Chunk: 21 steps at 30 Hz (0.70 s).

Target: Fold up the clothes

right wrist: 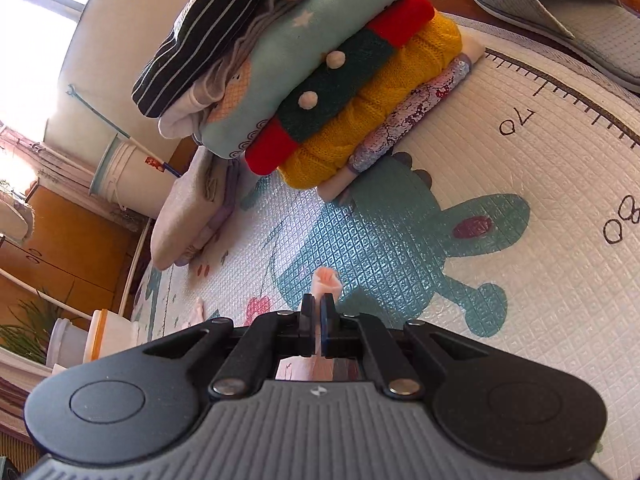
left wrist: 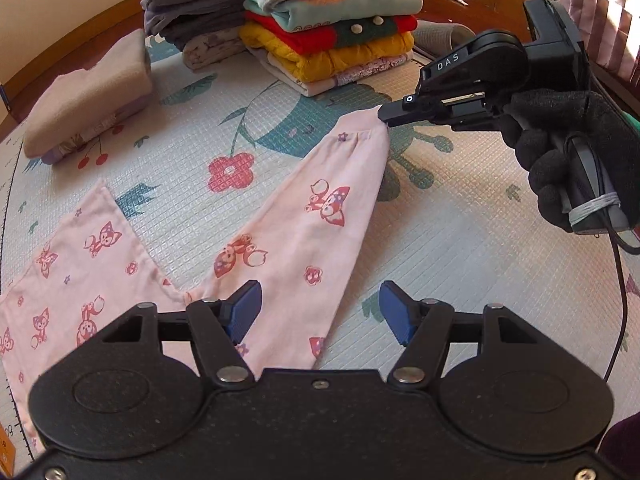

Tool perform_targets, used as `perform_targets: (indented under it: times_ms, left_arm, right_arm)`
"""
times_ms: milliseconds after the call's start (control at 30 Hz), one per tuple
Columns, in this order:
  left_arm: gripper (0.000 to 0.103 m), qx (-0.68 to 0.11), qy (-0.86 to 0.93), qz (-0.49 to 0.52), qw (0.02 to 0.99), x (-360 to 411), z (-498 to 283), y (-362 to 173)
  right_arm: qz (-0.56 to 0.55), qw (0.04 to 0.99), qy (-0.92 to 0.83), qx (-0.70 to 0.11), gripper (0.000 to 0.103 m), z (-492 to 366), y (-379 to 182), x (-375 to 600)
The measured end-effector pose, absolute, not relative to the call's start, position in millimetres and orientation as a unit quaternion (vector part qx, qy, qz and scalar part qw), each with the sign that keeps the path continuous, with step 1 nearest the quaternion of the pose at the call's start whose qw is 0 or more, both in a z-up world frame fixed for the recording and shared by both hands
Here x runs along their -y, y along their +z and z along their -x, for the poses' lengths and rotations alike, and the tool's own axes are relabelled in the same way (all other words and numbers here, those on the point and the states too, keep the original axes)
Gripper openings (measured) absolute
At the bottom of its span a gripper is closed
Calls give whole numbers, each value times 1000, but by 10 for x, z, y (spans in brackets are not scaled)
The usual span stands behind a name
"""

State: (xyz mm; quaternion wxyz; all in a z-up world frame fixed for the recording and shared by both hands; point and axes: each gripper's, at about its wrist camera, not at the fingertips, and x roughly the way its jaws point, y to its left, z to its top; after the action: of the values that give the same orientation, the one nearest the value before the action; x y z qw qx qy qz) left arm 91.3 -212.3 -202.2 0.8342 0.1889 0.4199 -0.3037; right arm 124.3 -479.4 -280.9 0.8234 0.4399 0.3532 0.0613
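Pink trousers [left wrist: 280, 240]: left view alone shows legs spread.

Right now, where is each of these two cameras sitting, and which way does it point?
Left wrist view: sits on the left gripper, open, looking down over the pink trousers on the play mat; a gloved hand holds the right gripper.
Right wrist view: sits on the right gripper, tilted, shut on the trouser corner; no hand shows.
Both share the stack of folded clothes, the mat and the trousers.
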Motion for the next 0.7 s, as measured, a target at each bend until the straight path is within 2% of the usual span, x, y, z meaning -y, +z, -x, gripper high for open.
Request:
perform_targets:
  times_ms: [200, 300, 333, 400, 467, 500, 533, 667, 700]
  left_arm:
    - [63, -350, -321, -244, 846, 2724, -1048, -2068]
    - [57, -316, -322, -300, 841, 2940, -1089, -2142]
    - [54, -307, -318, -317, 839, 2989, -1109, -2177]
    - [40, -295, -311, -346, 835, 3064, -1161, -2244]
    - [21, -287, -295, -356, 839, 3075, -1245, -2266]
    - [17, -289, -288, -348, 844, 3045, -1290, -2232]
    - [4, -292, -282, -339, 849, 3011, -1335, -2191]
    - [3, -299, -260, -298, 868, 2777, -1437, -1947]
    - [3, -300, -255, -286, 873, 2690, -1451, -1867]
  right_arm:
    - [-439, 818, 104, -358, 4, -1301, -2678, 4778]
    - [-439, 816, 127, -354, 4, -1317, -2608, 4755]
    - [-438, 816, 134, -351, 4, -1322, -2584, 4740]
    - [-438, 816, 148, -347, 4, -1330, -2537, 4706]
    - [-437, 815, 161, -344, 4, -1336, -2490, 4666]
    - [-438, 815, 167, -341, 4, -1330, -2460, 4653]
    - [-438, 815, 172, -337, 4, -1324, -2429, 4640]
    - [-436, 820, 192, -317, 10, -1249, -2267, 4623]
    - [-432, 824, 194, -310, 14, -1217, -2223, 4617]
